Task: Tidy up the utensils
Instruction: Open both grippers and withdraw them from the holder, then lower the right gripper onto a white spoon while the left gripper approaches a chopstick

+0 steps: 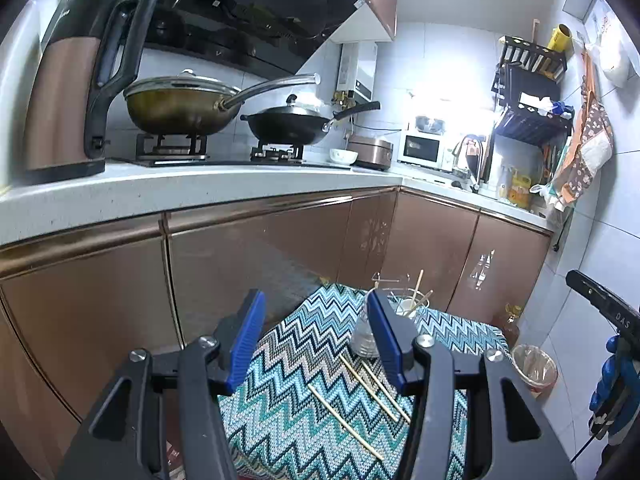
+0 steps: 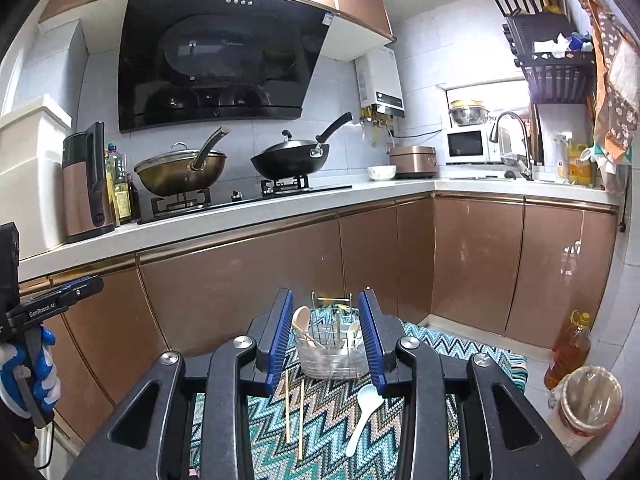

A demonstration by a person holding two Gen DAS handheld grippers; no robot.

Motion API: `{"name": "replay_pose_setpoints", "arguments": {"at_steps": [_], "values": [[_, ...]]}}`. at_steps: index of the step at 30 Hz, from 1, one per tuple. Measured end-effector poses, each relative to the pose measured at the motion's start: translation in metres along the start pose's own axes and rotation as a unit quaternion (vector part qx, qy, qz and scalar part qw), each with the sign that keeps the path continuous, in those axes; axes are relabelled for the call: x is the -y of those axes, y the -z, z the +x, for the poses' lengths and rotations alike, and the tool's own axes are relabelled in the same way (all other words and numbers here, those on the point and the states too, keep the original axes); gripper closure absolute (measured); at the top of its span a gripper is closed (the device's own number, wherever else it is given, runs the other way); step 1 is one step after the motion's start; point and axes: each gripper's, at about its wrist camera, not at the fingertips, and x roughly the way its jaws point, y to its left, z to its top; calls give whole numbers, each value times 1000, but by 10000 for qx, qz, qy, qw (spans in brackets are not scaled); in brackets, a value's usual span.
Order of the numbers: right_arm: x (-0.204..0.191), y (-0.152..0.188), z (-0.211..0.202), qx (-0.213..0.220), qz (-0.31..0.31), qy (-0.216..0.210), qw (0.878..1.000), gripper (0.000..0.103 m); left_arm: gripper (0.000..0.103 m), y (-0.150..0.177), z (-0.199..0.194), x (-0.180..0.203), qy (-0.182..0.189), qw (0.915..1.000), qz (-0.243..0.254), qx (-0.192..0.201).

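A clear utensil holder [image 2: 332, 354] stands on a zigzag-patterned cloth [image 2: 320, 432]; it holds a pale spoon [image 2: 301, 319] and some chopsticks. Two wooden chopsticks [image 2: 294, 412] and a white spoon [image 2: 363, 410] lie on the cloth in front of it. My right gripper [image 2: 326, 336] is open and empty, raised above the cloth with the holder between its fingers in view. In the left wrist view the holder [image 1: 400, 320] shows behind the right finger, with three chopsticks [image 1: 360, 396] on the cloth. My left gripper [image 1: 316, 336] is open and empty above the cloth.
Copper-coloured cabinets [image 2: 240, 280] stand close behind the cloth-covered surface. The counter above carries a kettle [image 1: 68, 96], two woks [image 2: 292, 156] on the stove and a bowl [image 2: 381, 172]. An oil bottle [image 2: 568, 352] and a lined bin [image 2: 592, 404] stand on the floor at right.
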Motion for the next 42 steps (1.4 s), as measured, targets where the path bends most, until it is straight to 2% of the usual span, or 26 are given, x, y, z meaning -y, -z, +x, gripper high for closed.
{"name": "replay_pose_setpoints", "arguments": {"at_steps": [12, 21, 32, 42], "values": [[4, 22, 23, -401, 108, 77, 9991, 67, 52, 25, 25, -16, -3, 9992, -78, -386], [28, 42, 47, -729, 298, 183, 9967, 67, 52, 39, 55, -21, 63, 9967, -189, -785], [62, 71, 82, -1154, 615, 263, 9911, 67, 52, 64, 108, -28, 108, 9868, -221, -1600], [79, 95, 116, -1539, 707, 261, 9852, 67, 52, 87, 147, -32, 139, 9778, -272, -2074]]}}
